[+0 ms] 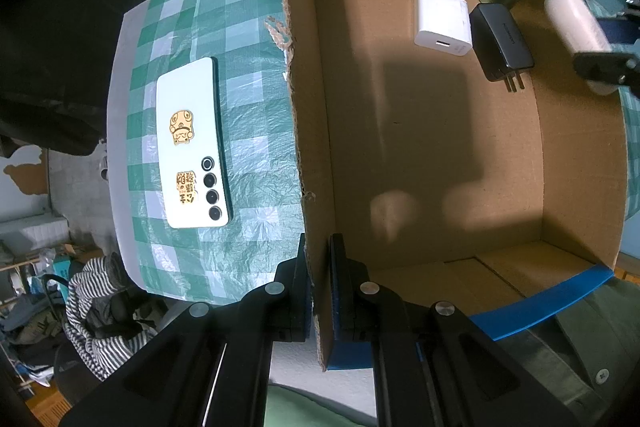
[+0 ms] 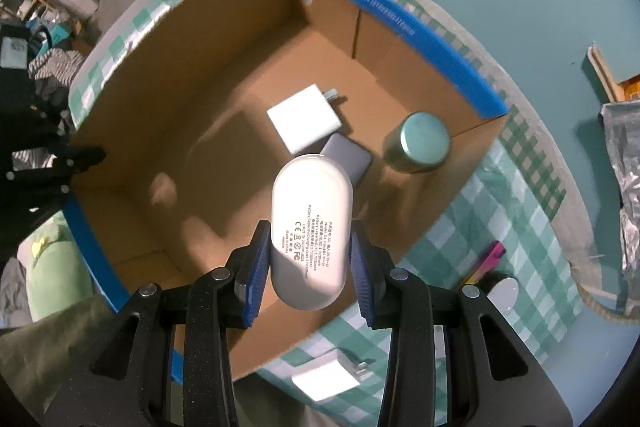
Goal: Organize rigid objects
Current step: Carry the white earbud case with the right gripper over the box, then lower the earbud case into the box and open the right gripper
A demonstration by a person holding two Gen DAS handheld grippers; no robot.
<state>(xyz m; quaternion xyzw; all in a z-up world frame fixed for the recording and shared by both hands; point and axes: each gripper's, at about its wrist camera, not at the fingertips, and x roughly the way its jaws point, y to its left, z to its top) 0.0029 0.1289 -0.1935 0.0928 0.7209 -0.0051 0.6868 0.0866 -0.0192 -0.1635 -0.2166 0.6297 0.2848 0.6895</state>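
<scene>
Right wrist view looks down into the box (image 2: pixel 256 75), which fills the frame from 9 to 2 o'clock on the checked table (image 2: pixel 492 211). On its floor, toward 1 o'clock, a tin (image 2: pixel 420 143), a white charger (image 2: pixel 305 118) and a dark charger (image 2: pixel 348 157) lie close together. The right gripper (image 2: pixel 306 259) has its jaws clamped on the sides of a white power bank (image 2: pixel 310 227), which hangs above the box's near half, with its far end over the dark charger. At 6 o'clock another white charger (image 2: pixel 326 379) waits on the table outside the box.

In the left wrist view, the left gripper (image 1: pixel 320 291) has its jaws shut on the box wall at 6 o'clock, pinning it. A phone (image 1: pixel 192 143) lies outside on the table at 9 o'clock.

To do this step well, I would lower the power bank onto bare cardboard at about 8 o'clock from the chargers and let go only once it rests flat, so that it neither rolls nor strikes them.

Hard to read: the box's near right corner is hidden behind the jaws, a pink object (image 2: pixel 490 259) and a round silver thing (image 2: pixel 504 297) at 4 o'clock are too small to name, and the far wall is blurred.
</scene>
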